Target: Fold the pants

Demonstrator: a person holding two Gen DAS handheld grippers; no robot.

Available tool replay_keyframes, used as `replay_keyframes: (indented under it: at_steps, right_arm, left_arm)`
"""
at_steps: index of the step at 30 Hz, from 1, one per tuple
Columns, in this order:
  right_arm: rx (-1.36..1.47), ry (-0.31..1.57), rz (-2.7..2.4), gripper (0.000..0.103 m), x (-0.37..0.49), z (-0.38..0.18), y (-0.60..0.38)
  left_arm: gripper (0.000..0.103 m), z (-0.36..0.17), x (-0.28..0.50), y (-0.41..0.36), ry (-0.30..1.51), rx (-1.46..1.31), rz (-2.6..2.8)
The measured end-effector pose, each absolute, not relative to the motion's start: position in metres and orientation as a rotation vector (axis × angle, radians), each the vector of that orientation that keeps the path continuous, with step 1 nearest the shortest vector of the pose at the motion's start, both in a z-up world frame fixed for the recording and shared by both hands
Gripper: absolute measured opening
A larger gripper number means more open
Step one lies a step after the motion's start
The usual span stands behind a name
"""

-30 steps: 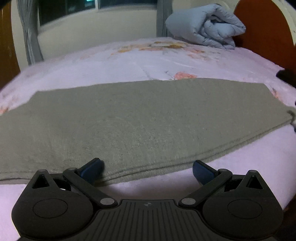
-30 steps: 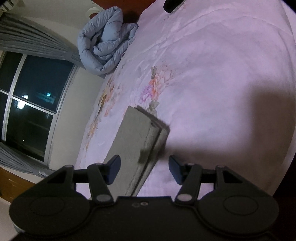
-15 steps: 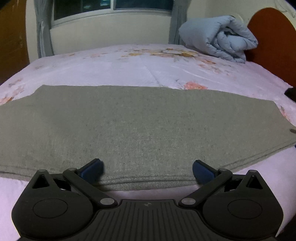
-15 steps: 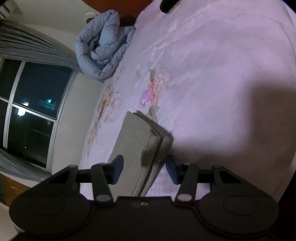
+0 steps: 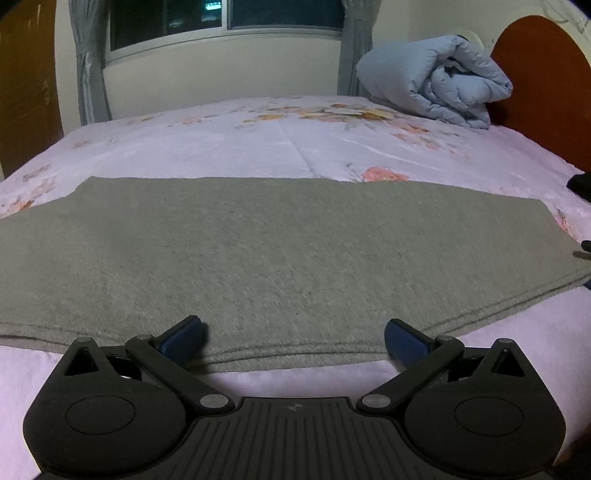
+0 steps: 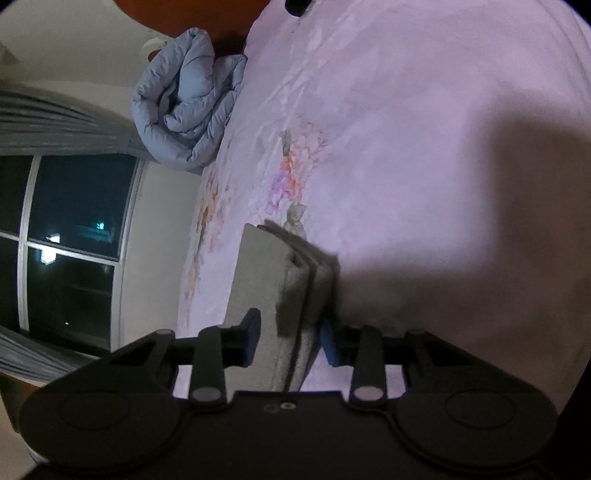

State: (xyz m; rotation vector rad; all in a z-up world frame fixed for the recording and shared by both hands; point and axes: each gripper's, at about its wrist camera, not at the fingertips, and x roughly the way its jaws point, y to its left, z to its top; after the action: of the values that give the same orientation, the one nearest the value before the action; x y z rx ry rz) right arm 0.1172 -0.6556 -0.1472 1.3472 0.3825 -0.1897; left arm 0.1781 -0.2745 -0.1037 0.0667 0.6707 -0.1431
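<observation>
Left view, near to far: my left tongs (image 5: 293, 338) sit at the bottom centre of the frame, jaws spread wide, nothing gripped. Both blue pads (image 5: 183, 338) rest at the near folded edge of the grey pants (image 5: 288, 254), which lie flat across the middle of the frame on the bed (image 5: 295, 147). Pink floral sheet beyond. A rolled pale-blue duvet (image 5: 436, 81) sits at upper right against the reddish headboard (image 5: 543, 85); window (image 5: 225, 18) and curtains along the top.

Right view, frame rolled sideways: my right tongs (image 6: 290, 341) at lower centre, jaws closing around the stacked end of the pants (image 6: 269, 280). The layered edge stands between the pads; the right pad looks to touch the cloth, the left pad has a small gap. Sheet fills the right and upper frame; duvet (image 6: 188, 107) upper left, window (image 6: 70, 240) at left.
</observation>
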Motion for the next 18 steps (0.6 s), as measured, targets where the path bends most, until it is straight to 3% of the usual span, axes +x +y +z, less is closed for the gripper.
replay_keyframes:
  at_steps: [3,14,18]
  right_arm:
    - [1.336,0.387,-0.203,0.011,0.118,-0.149,-0.656]
    - [1.065,0.374,-0.182,0.009,0.130,-0.094,-0.629]
    - [0.946,0.355,-0.105,0.009,0.143,-0.053,-0.599]
  left_arm:
    - [0.103,-0.104,0.179,-0.275,0.674,0.078,-0.145]
    - [0.103,-0.105,0.182,-0.268,0.672,0.074,-0.183]
    - [0.103,-0.079,0.173,-0.226,0.606,-0.009,-0.180]
